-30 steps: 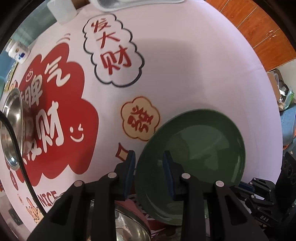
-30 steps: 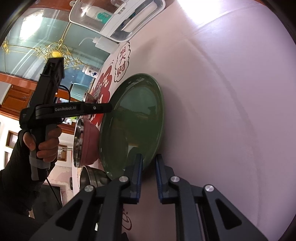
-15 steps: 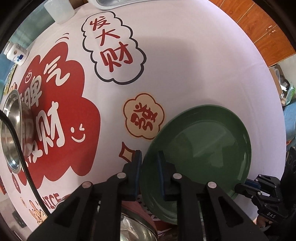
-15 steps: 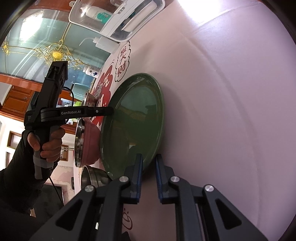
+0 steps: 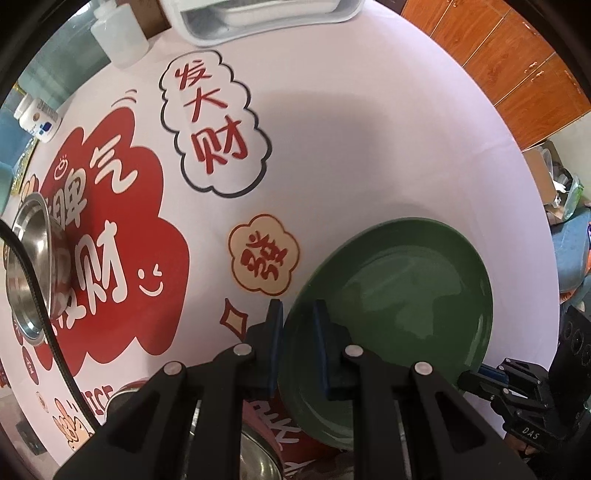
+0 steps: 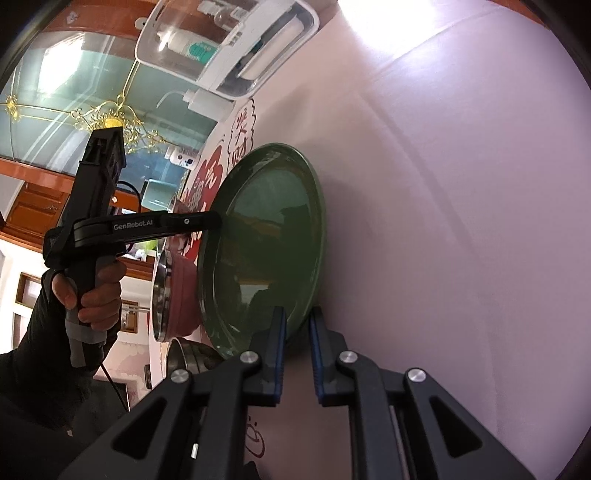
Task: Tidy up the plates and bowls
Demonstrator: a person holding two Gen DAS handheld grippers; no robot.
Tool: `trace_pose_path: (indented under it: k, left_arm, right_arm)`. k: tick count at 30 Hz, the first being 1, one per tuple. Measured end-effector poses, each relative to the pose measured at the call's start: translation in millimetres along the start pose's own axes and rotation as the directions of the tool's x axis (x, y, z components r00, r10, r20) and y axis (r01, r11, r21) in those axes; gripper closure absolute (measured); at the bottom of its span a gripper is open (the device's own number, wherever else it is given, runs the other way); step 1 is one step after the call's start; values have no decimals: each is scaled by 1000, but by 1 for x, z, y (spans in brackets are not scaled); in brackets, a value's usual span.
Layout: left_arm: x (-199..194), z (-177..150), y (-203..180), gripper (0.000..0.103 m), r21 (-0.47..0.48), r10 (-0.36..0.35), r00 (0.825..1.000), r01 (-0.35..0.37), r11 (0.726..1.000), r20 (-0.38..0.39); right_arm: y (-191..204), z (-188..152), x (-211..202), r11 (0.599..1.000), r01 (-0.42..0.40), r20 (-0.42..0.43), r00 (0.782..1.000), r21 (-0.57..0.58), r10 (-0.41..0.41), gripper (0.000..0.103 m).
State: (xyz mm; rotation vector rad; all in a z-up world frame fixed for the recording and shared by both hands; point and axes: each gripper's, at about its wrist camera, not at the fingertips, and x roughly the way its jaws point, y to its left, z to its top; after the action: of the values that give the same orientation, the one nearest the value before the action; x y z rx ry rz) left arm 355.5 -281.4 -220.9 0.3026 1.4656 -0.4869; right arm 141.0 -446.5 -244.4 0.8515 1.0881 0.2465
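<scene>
A dark green plate (image 5: 399,295) is held over the round table by both grippers. My left gripper (image 5: 298,325) is shut on the plate's near left rim. My right gripper (image 6: 297,325) is shut on the opposite rim of the plate (image 6: 266,236); it shows at the lower right of the left wrist view (image 5: 517,391). A red bowl with a steel lining (image 6: 173,295) sits beside and below the plate, and a steel bowl (image 6: 188,354) lies next to it. Another steel bowl (image 5: 33,273) stands at the table's left edge.
The table has a pale cloth (image 5: 369,129) with red printed characters. A clear lidded box (image 5: 258,18) and a white bottle (image 5: 118,37) stand at the far edge. Wooden cabinets (image 5: 517,66) stand beyond the table on the right.
My left gripper's fingers have closed onto the plate's rim. The plate has shifted a little to the right and away from the red bowl. My right gripper keeps its hold.
</scene>
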Motion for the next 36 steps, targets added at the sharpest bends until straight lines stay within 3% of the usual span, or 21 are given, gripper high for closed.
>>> trace_pose_path:
  k: [17, 36]
  left_arm:
    - [-59, -11, -32, 89, 47, -9, 996, 4, 999, 92]
    - [-128, -104, -19, 89, -63, 13, 980, -1, 998, 199]
  right_arm:
    - [1, -9, -50, 1000, -3, 101, 995, -9, 4, 94]
    - [48, -26, -73, 991, -16, 81, 996, -136, 27, 95]
